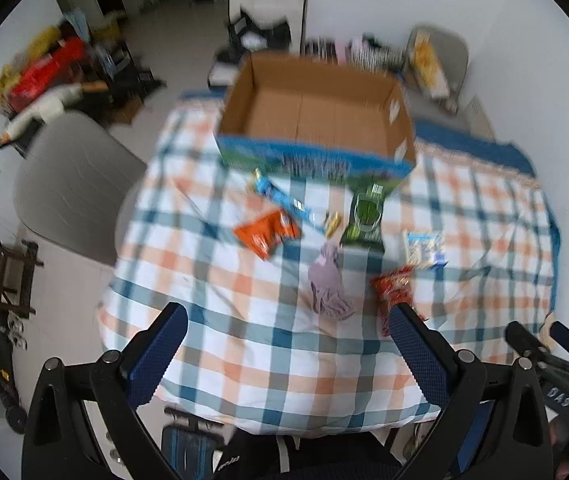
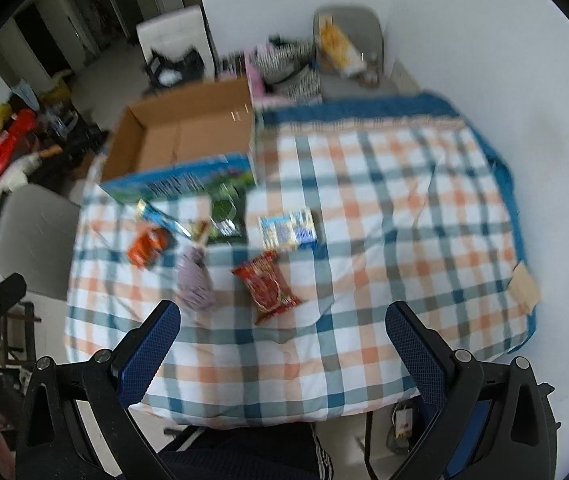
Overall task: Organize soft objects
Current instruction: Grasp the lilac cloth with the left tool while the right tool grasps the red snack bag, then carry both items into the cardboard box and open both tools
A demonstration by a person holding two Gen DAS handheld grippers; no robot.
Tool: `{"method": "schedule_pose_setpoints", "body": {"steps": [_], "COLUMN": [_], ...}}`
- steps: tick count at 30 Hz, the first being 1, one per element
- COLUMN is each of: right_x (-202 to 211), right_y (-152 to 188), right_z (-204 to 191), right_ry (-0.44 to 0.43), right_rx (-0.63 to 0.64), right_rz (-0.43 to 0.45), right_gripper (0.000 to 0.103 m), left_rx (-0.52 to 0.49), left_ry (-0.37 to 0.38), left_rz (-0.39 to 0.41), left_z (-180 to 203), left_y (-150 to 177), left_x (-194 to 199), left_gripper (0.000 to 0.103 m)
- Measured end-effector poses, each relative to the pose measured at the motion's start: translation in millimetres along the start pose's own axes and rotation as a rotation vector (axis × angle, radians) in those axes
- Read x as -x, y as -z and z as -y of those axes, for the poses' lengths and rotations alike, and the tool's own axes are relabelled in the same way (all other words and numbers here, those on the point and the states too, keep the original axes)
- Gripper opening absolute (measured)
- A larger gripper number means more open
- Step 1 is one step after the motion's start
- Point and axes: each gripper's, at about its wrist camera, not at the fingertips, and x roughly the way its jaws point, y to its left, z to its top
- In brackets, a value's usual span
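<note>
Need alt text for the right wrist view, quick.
The open right hand-held gripper hovers above a checked tablecloth, holding nothing. Ahead lie a red snack bag, a purple cloth, an orange packet and an empty cardboard box.

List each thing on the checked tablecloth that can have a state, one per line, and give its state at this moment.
Brown cardboard box with blue printed sides: open, empty.
Orange snack packet: lying flat, untouched.
Lilac cloth: crumpled in a heap.
Red snack packet: lying flat.
Dark green packet: lying against the box's front.
Left gripper: open, holding nothing.
Right gripper: open, holding nothing.
</note>
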Motion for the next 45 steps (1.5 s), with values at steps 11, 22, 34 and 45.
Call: {"method": "schedule_pose_setpoints", "body": {"steps": [11, 22, 34, 45], "right_x": [-232.4, -344.9, -413.6, -398.7], "right_y": [11.1, 22.0, 56.0, 91.2], "right_z": [1.5, -15.9, -33.8, -23.7], "right_ry": [-0.025, -0.054, -0.072, -0.202], "right_rx": [0.106, 0.151, 0.140, 0.078], "right_rz": [-0.234, -0.393, -0.459, -0.395], "right_gripper": [0.101, 0.087, 0.051, 0.050], "left_rx": [0.021, 0.071, 0.018, -0.027], "left_ry": [0.051, 0.117, 0.066, 0.026], "left_rz": [-0.308, -0.460, -0.368, -0.156], "left_z": [25.5, 33.4, 70.6, 95.5], "left_y": [-10.2, 9.6, 24.4, 24.2], "left_x": [-190.4, -274.0, -232.4, -129.2], "left_gripper": [0.087, 0.059, 0.028, 0.028]}}
